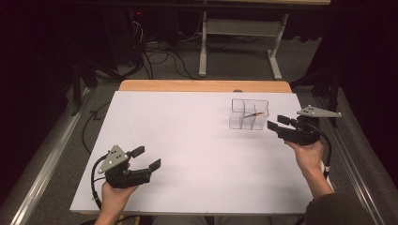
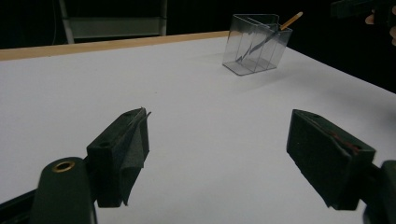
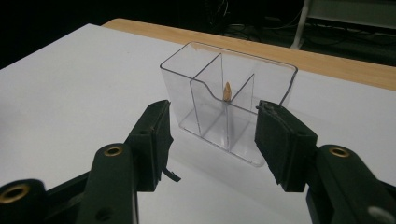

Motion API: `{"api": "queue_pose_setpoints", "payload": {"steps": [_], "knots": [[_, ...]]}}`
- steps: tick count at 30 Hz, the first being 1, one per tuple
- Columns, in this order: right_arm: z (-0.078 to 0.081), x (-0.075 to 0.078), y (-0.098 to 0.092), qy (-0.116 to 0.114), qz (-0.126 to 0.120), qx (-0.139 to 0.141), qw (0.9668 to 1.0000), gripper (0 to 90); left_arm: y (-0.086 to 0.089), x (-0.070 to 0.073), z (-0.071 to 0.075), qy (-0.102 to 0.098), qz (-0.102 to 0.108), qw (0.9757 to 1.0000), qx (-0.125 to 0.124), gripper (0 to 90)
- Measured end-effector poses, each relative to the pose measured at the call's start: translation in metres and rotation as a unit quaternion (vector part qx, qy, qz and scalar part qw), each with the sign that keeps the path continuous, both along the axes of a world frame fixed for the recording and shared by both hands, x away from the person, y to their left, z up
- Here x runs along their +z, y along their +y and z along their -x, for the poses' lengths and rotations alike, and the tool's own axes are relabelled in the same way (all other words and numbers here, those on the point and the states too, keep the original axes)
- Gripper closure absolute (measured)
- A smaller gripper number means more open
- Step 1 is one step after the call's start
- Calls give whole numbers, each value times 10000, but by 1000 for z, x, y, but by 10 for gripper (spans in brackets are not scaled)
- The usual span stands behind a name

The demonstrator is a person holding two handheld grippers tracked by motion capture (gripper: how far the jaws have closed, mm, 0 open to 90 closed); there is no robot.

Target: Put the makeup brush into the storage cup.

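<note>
While both hands rest low over the white rectangular surface (image 1: 197, 154), the left gripper (image 1: 146, 158) sits near the front left corner with its two black jaws spread wide and nothing between them. In the left gripper view those jaws stand far apart over bare white surface, and the clear plastic divided organiser box (image 2: 256, 44) appears well beyond them toward the far right.

From the high view the clear box (image 1: 249, 114) stands upright on the right half of the surface, toward the far edge, with a strip of light wood (image 1: 205, 86) showing behind the white top. A thin pencil with an orange-tan end (image 1: 254, 114) leans inside the box, tilted across one of its compartments; which compartment holds its lower end I cannot tell.

The right gripper (image 1: 277, 122) is held just beside the box on its right, jaws parted and empty, pointed at it. In the right gripper view the box sits just ahead of the open jaws, not touching them, and the pencil's tan tip (image 3: 227, 91) pokes up above the inner divider. A grey three-cornered plate (image 1: 318, 112) tops the right gripper.
</note>
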State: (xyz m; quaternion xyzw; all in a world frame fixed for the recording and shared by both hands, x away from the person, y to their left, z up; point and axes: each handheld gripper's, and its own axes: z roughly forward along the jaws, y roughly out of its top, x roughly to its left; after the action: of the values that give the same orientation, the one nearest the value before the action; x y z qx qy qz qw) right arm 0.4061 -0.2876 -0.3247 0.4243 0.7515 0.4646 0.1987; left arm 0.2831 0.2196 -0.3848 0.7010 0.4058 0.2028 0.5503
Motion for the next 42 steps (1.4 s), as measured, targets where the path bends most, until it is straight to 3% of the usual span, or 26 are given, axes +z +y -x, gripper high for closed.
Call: {"api": "queue_pose_setpoints", "payload": {"steps": [42], "knots": [[31, -8, -6, -57, -218, 229, 9995, 464, -1, -1, -1, 31, -1, 10000, -8, 213]]}}
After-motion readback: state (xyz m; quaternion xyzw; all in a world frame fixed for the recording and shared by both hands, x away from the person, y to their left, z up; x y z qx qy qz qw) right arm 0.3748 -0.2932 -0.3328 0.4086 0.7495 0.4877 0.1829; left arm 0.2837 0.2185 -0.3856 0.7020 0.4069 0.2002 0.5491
